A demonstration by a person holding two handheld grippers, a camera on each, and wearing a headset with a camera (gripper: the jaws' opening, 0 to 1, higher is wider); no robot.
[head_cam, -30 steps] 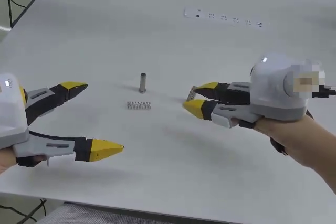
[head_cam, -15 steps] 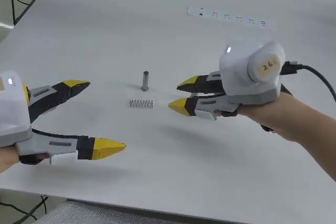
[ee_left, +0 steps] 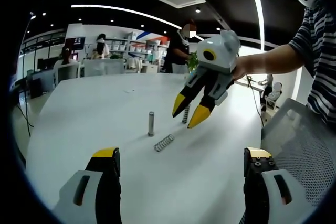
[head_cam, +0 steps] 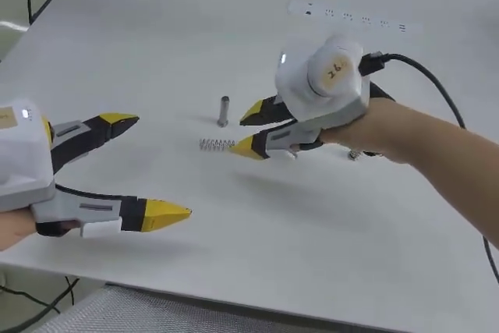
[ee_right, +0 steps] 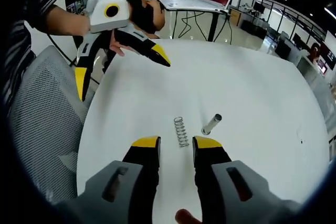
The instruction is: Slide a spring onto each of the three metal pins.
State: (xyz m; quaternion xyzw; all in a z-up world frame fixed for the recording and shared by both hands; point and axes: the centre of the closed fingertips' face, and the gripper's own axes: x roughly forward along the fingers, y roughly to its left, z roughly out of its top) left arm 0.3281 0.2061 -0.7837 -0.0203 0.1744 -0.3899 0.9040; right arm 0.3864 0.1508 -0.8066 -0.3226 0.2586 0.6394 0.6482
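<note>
A short metal pin [head_cam: 224, 111] stands upright on the white table [head_cam: 312, 224]. A loose spring [head_cam: 216, 144] lies flat just in front of it. My right gripper [head_cam: 245, 129] hovers right beside the spring, its yellow tips a little apart with nothing between them. In the right gripper view the spring [ee_right: 181, 131] lies just past my right gripper [ee_right: 177, 142], with the pin [ee_right: 211, 124] to its right. My left gripper [head_cam: 152, 166] is wide open at the near left, holding nothing. From the left gripper [ee_left: 182, 153] I see the pin [ee_left: 151, 123] and spring [ee_left: 164, 142].
A white power strip [head_cam: 355, 19] lies at the far side of the table. A small metal part [head_cam: 355, 155] sits on the table behind my right hand. A black cable [head_cam: 437, 91] trails from the right gripper. The near table edge runs along the bottom.
My right gripper has moved left across the table, up to the loose spring and the pin. The left gripper has stayed about where it was, still wide open.
</note>
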